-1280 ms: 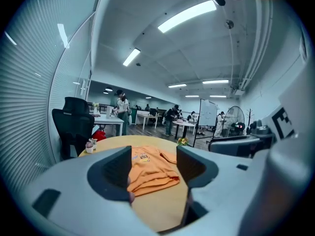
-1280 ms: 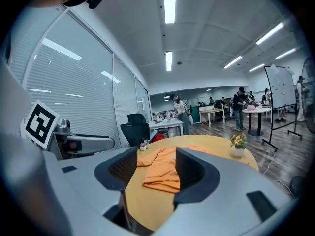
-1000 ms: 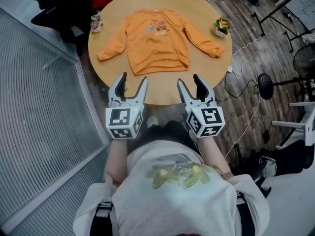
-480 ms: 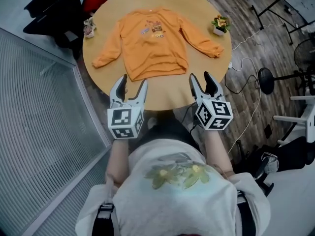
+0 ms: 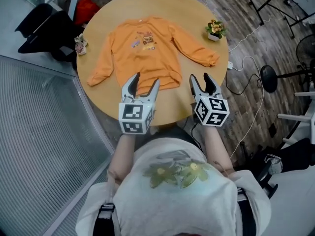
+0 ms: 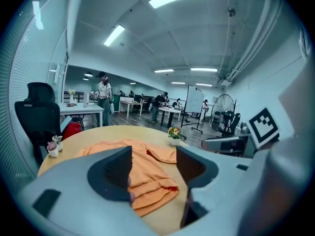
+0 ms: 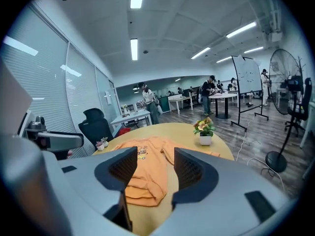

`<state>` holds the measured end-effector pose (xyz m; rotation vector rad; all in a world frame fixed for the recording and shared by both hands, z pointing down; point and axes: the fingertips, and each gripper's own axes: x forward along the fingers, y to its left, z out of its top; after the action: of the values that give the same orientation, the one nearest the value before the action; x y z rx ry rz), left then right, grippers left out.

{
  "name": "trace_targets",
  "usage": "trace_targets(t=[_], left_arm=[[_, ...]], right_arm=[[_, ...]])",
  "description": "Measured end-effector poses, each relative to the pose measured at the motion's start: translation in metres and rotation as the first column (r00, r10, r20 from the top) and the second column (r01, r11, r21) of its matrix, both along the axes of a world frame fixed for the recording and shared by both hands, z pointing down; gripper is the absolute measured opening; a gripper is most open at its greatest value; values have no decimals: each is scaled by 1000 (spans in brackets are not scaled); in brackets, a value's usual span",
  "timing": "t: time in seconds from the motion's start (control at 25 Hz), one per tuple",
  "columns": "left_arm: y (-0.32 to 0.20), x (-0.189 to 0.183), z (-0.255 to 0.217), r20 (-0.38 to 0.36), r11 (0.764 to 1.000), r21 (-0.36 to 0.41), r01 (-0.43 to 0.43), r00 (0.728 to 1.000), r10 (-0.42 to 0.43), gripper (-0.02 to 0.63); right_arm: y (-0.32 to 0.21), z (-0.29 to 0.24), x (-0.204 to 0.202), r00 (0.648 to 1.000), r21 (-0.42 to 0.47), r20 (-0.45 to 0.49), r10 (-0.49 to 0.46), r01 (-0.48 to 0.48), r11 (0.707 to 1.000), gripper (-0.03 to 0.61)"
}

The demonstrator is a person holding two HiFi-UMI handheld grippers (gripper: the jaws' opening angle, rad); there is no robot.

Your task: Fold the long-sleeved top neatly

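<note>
- Fingers (image 6: 110, 173) of the left gripper (image 5: 146, 80) are standing spread, with nothing pinched between them.
- That gripper is hovering over the near hem of the orange long-sleeved top (image 5: 142, 53), and the left gripper view is showing the hem's rumpled edge in the gap.
- Over on the other side, the right gripper (image 5: 200, 77) is also showing its fingers apart and empty, hanging above bare wood just beside the hem's right corner.
- Front up, the top is lying flat on the round wooden table (image 5: 187, 11), with both sleeves angling outward and the neckline pointing away from the person.
- A small potted flower (image 5: 214, 29) is sitting near the table's far right edge, close to the right cuff.
- A black office chair (image 5: 44, 28) is standing off the table's left side.
</note>
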<state>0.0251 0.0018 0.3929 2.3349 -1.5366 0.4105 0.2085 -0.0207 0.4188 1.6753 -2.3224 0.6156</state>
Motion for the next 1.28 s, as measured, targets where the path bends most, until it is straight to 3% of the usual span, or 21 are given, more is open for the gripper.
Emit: trace_targets(t=[0.24, 0.4, 0.64, 0.76, 1.12, 1.2, 1.28], left_arm=[[-43, 43, 13, 21, 997, -30, -71, 997, 71, 265], [-60, 60, 26, 39, 993, -68, -98, 994, 101, 265], [-77, 77, 48, 51, 984, -118, -131, 989, 138, 265], [-86, 85, 54, 56, 982, -132, -139, 988, 147, 265], [-101, 95, 72, 90, 973, -164, -162, 980, 178, 265], [-102, 92, 76, 94, 972, -176, -158, 980, 177, 265], [-102, 86, 78, 98, 971, -185, -149, 981, 169, 265]], right_arm=[[-42, 32, 41, 994, -63, 14, 104, -103, 993, 235], [-61, 71, 71, 972, -175, 89, 218, -201, 964, 235], [-90, 121, 116, 907, -288, 127, 402, -354, 890, 235], [-100, 147, 131, 861, -356, 147, 486, -413, 839, 235], [-118, 207, 149, 738, -514, 205, 642, -477, 713, 233], [-121, 215, 153, 711, -534, 214, 669, -489, 690, 191], [-124, 218, 157, 696, -541, 215, 685, -498, 677, 65]])
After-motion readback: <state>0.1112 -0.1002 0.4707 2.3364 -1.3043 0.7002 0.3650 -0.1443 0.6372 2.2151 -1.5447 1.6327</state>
